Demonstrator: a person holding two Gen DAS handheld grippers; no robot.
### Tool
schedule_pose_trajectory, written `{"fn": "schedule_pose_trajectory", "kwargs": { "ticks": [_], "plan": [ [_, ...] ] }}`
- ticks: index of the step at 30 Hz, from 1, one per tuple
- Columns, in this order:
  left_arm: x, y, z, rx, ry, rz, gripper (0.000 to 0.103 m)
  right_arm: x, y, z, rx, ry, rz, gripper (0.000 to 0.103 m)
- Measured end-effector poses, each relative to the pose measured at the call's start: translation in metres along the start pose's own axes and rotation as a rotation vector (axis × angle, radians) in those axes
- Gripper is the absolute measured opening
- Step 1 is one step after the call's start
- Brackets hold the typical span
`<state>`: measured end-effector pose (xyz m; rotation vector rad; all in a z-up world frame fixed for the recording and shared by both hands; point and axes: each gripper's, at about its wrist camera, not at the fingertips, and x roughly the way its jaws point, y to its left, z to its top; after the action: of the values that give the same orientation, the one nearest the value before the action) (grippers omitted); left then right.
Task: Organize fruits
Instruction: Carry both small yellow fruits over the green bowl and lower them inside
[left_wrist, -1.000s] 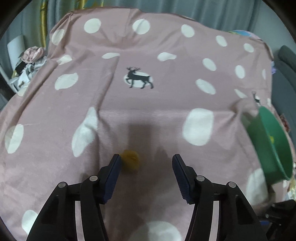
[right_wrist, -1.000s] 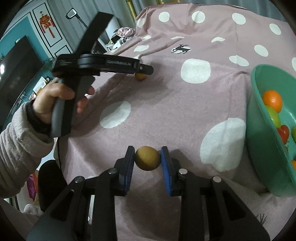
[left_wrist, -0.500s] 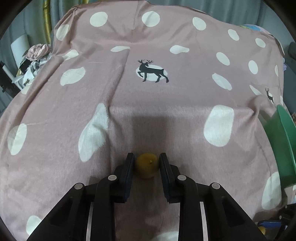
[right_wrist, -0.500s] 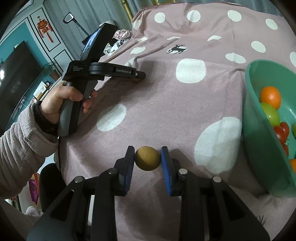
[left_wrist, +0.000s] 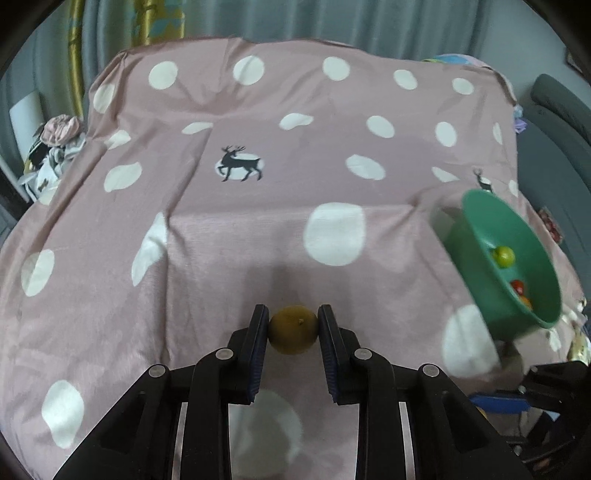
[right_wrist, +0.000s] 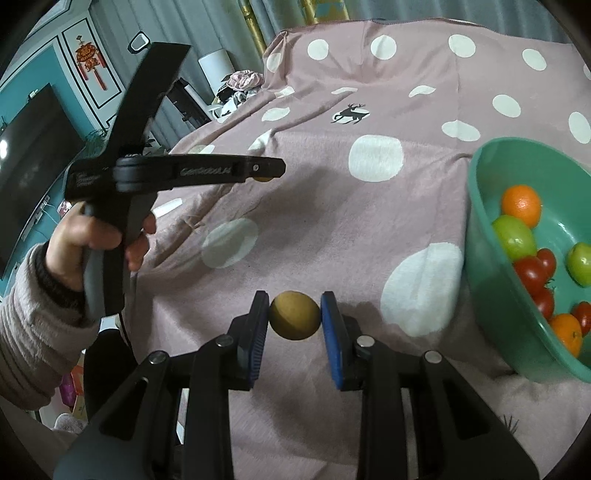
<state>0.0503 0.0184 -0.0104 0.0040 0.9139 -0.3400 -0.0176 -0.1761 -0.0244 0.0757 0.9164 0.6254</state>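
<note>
- The left hand-held gripper (left_wrist: 293, 326) is clamped on a brownish-yellow round fruit (left_wrist: 293, 329), its two blue-padded fingers pressing the fruit's left and right sides.
- That fruit is near-spherical, with no clear long axis; a small dark stem mark on its upper face points toward the camera and slightly up.
- It sits left of the green bowl (left_wrist: 480, 236), well apart from it, above the pink polka-dot cloth (left_wrist: 258, 122) covering the worktop.
- The right hand-held gripper (right_wrist: 294, 320) is closed on a second brownish-yellow round fruit (right_wrist: 294, 315), held side to side between its pads; its visible face is smooth, so I cannot tell which way its stem points.
- This second fruit is left of the green bowl (right_wrist: 491, 295), near its rim but apart from it.
- The bowl holds oranges (right_wrist: 521, 205), green apples (right_wrist: 514, 237) and tomatoes (right_wrist: 532, 271).
- In the right wrist view, the person's left hand (right_wrist: 92, 240) grips the left tool's handle, far left of the bowl.
</note>
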Motion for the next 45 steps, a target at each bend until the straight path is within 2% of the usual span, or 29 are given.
{"fn": "schedule_pose_trajectory", "kwargs": {
  "ticks": [10,22,45],
  "plan": [
    [-0.035,-0.036,-0.013,0.063,-0.040,-0.047,0.028,-0.025,0.000,0.000,-0.002,-0.051,-0.027,0.030],
    [-0.053,-0.071,-0.017,0.139,-0.068,-0.041,0.028,-0.055,-0.006,-0.007,0.025,-0.122,-0.074,0.030],
    [-0.049,-0.147,0.008,0.300,-0.096,-0.078,0.028,-0.102,-0.050,-0.020,0.146,-0.242,-0.195,0.030]
  ]
}}
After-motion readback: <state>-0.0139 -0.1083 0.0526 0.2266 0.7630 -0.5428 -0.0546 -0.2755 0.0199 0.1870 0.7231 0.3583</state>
